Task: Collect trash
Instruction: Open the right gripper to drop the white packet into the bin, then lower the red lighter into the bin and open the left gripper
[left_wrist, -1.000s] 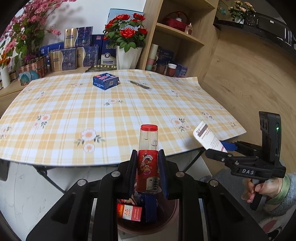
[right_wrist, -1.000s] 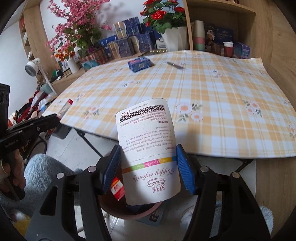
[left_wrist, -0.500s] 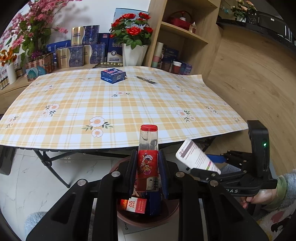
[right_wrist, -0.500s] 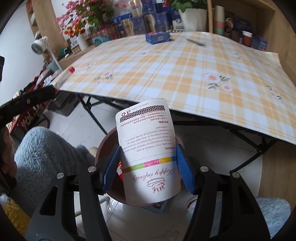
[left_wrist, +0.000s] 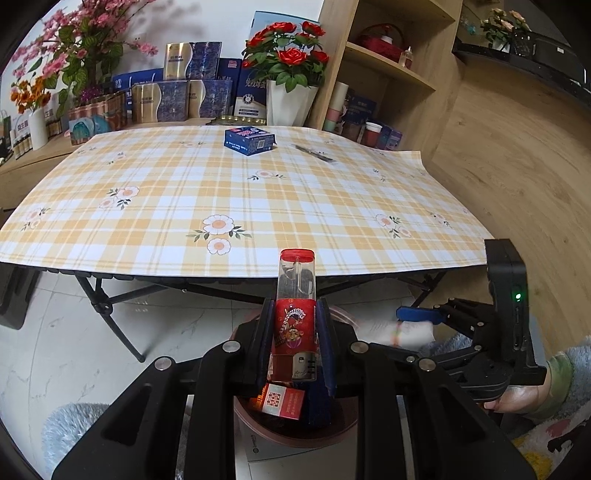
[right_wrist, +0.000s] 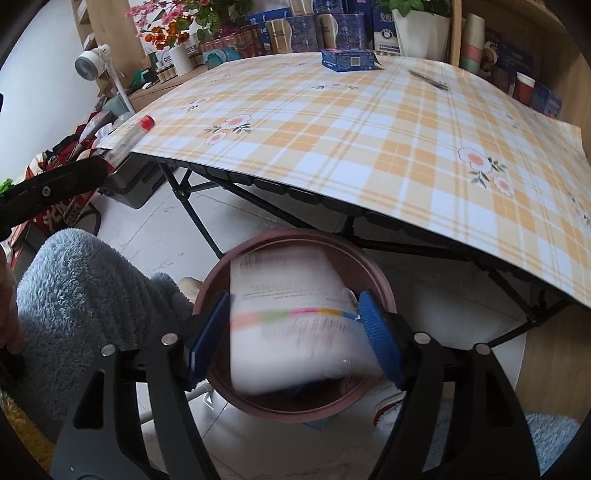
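Observation:
My left gripper (left_wrist: 293, 314) is shut on a clear tube with a red cap and red label (left_wrist: 296, 288), held upright over the brown round bin (left_wrist: 295, 437). A red packet (left_wrist: 280, 400) lies in the bin. In the right wrist view my right gripper (right_wrist: 295, 325) hangs above the same bin (right_wrist: 373, 266). Its jaws are opening, and the white printed pouch (right_wrist: 291, 332) between the blue pads is blurred, dropping into the bin. The left gripper (right_wrist: 99, 166) with its tube (right_wrist: 133, 138) shows at the far left. From the left wrist view, the right gripper (left_wrist: 417, 321) and blurred pouch (left_wrist: 399, 332) are to the right.
The plaid-clothed table (left_wrist: 221, 206) overhangs the bin, its black folding legs (left_wrist: 110, 306) just behind. A blue box (left_wrist: 249, 140) and a dark slim object (left_wrist: 314, 153) lie at the far side. A fuzzy blue-grey sleeve (right_wrist: 85, 295) is left of the bin.
Both grippers have sunk below the table edge toward the bin. The right jaws have widened and the pouch, sharp and gripped before, now slips down blurred. The left grip is unchanged.

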